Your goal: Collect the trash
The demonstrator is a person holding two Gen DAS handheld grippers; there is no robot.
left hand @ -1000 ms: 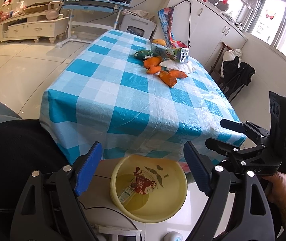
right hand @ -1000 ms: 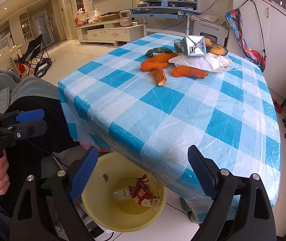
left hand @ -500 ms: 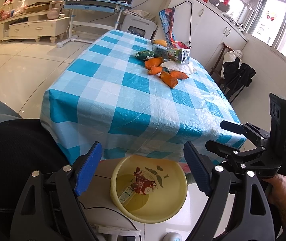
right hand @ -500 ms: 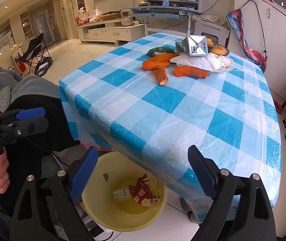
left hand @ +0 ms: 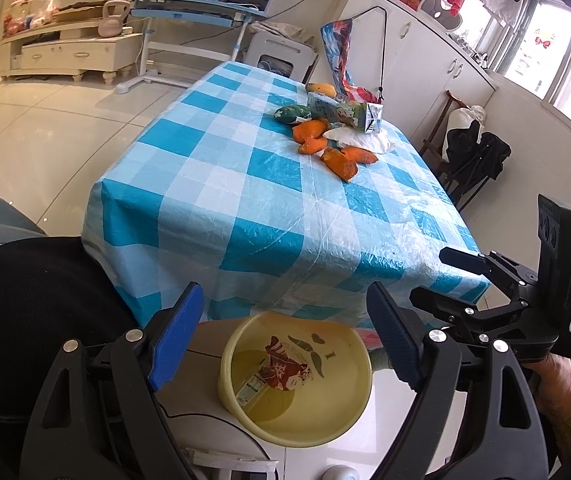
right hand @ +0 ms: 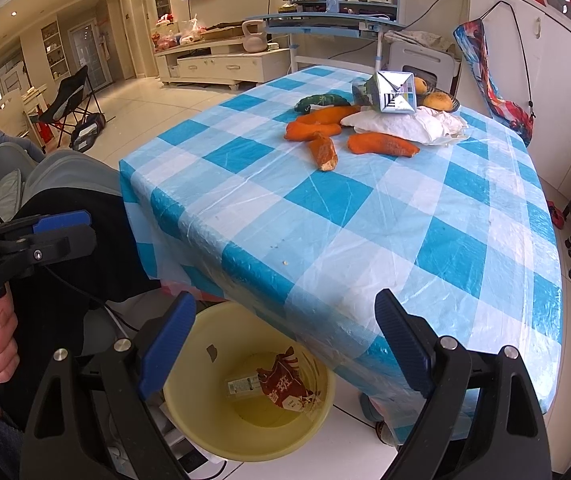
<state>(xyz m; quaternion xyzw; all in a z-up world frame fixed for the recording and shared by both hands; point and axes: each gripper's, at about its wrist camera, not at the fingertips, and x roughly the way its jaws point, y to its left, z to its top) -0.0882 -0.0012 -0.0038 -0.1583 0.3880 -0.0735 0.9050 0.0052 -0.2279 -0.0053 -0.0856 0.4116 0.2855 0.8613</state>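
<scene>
Both grippers hang wide apart and empty here, the left gripper [left hand: 281, 336] and the right gripper [right hand: 285, 340] each angled down with the yellow basin [left hand: 365, 380] sitting on the floor just beneath and between their jaws, a red snack wrapper [left hand: 285, 368] and a small label-like scrap already lying in it. The rest of the trash is a long way out ahead of the jaws, at the far end of the checked tabletop [right hand: 325, 216]: orange peels [right hand: 325, 151], a green peel [right hand: 319, 101], a crumpled white napkin [right hand: 405, 126] and a milk carton [right hand: 395, 94] perched on top of that napkin. That stack looks like the trouble spot; a grab at the napkin would likely tip the carton off, possibly over the far edge. The peels lie flat on a slick plastic cover, so jaws closing from above may skid them along or pinch the film and drag the whole cloth. Behind the carton sits what appears to be whole fruit [right hand: 437, 101], easily swept up by mistake. And every carry back must clear the tabletop's near edge before release, or the piece lands on the floor beside the basin.
</scene>
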